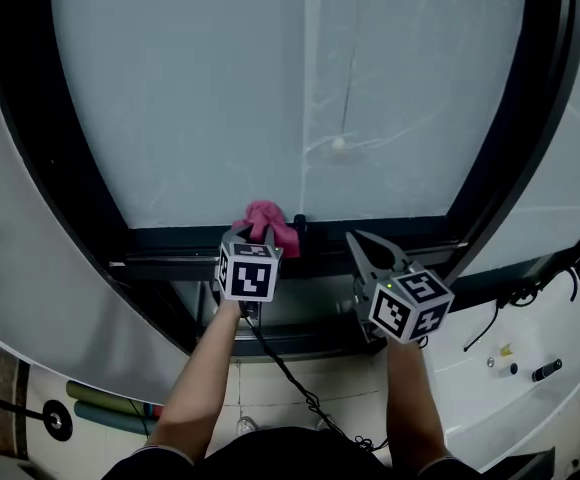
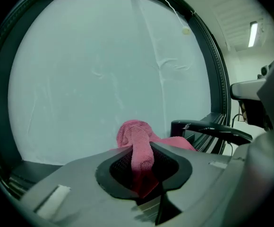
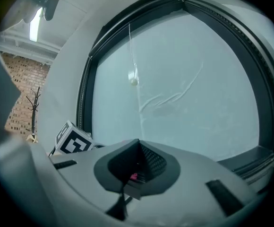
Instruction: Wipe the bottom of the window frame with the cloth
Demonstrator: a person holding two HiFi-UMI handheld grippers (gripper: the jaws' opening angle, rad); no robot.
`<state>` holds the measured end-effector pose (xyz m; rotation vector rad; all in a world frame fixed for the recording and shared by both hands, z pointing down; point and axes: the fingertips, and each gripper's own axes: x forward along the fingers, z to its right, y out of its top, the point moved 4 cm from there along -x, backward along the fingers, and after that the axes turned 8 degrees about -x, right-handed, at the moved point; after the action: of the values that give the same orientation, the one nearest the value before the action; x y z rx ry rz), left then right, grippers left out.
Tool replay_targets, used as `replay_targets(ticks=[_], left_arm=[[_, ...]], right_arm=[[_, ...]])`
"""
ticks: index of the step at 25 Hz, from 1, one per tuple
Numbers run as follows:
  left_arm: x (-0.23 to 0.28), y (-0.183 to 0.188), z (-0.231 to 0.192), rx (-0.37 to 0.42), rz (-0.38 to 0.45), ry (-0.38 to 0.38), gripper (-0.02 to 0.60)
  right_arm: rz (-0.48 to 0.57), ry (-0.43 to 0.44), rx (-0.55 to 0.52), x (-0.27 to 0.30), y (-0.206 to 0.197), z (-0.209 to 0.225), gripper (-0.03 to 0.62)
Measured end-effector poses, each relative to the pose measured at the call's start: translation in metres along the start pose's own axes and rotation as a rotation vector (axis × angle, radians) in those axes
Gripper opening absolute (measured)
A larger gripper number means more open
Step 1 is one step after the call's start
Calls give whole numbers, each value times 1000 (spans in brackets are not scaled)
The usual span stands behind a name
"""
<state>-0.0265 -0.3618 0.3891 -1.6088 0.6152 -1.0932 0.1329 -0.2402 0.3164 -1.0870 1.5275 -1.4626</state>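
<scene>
A pink cloth lies bunched on the black bottom rail of the window frame, against the frosted pane. My left gripper is shut on the cloth. In the left gripper view a fold of the cloth runs down between the jaws of the left gripper. My right gripper hovers to the right of the cloth, just in front of the rail, with its jaws together and holding nothing. In the right gripper view the right gripper points at the pane, and the left gripper's marker cube shows at the left.
A thin pull cord with a bead hangs in front of the glass. A small black latch sits beside the cloth. A black cable trails down from the left gripper. A white unit stands at the lower right.
</scene>
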Motion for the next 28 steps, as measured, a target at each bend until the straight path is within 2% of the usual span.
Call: replay_targets(ticks=[10, 15, 28], left_arm=[[-2, -4, -10, 8, -17, 33, 81], [-12, -8, -35, 12, -19, 95, 81], [-39, -15, -110, -55, -19, 182, 81]], right_arm=[[7, 2, 0, 1, 4, -5, 2], [-3, 13, -2, 5, 2, -13, 2], [1, 77, -27, 38, 18, -56, 2]])
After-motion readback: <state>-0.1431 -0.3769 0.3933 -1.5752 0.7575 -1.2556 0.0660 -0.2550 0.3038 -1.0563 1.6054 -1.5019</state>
